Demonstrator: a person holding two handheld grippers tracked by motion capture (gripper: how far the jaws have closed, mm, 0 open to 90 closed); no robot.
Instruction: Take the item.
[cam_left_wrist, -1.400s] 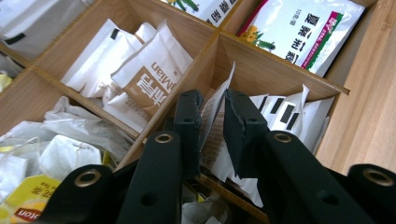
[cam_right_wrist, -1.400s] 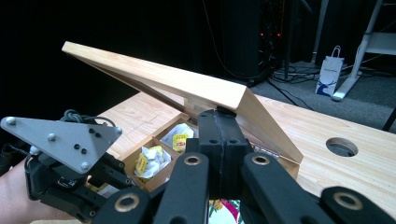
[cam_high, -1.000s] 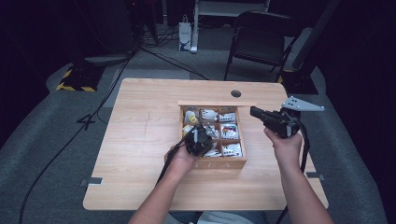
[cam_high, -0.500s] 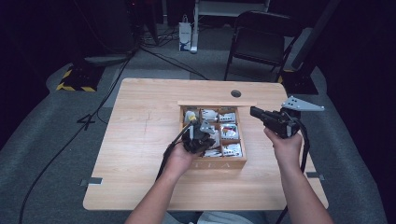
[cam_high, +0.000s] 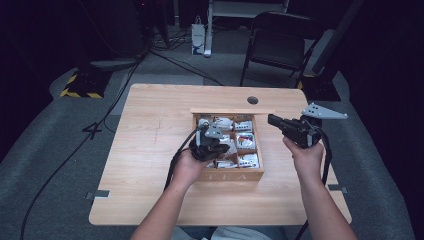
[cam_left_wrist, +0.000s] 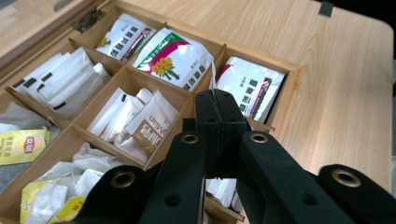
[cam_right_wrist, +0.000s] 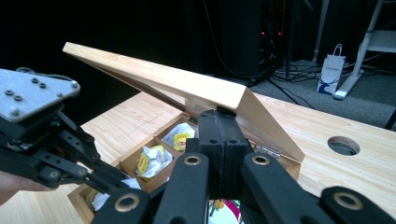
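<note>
On the wooden table (cam_high: 150, 150) we hold our left gripper (cam_left_wrist: 215, 100) pinching a thin white packet (cam_left_wrist: 213, 74) over the tea box (cam_high: 235, 175); our right gripper (cam_right_wrist: 219, 122), jaws pressed together, sits against its raised lid (cam_right_wrist: 187, 88).

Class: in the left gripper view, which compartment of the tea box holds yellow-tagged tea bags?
The compartment at the bottom left: crumpled white bags with yellow tags. The others hold flat sachets.

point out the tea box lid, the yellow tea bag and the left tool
tea box lid (cam_right_wrist: 187, 88), right gripper view, its pale front edge
yellow tea bag (cam_left_wrist: 21, 145), left gripper view, middle of its wrapper
left tool (cam_left_wrist: 219, 100), left gripper view, tips of its shut jaws
</note>
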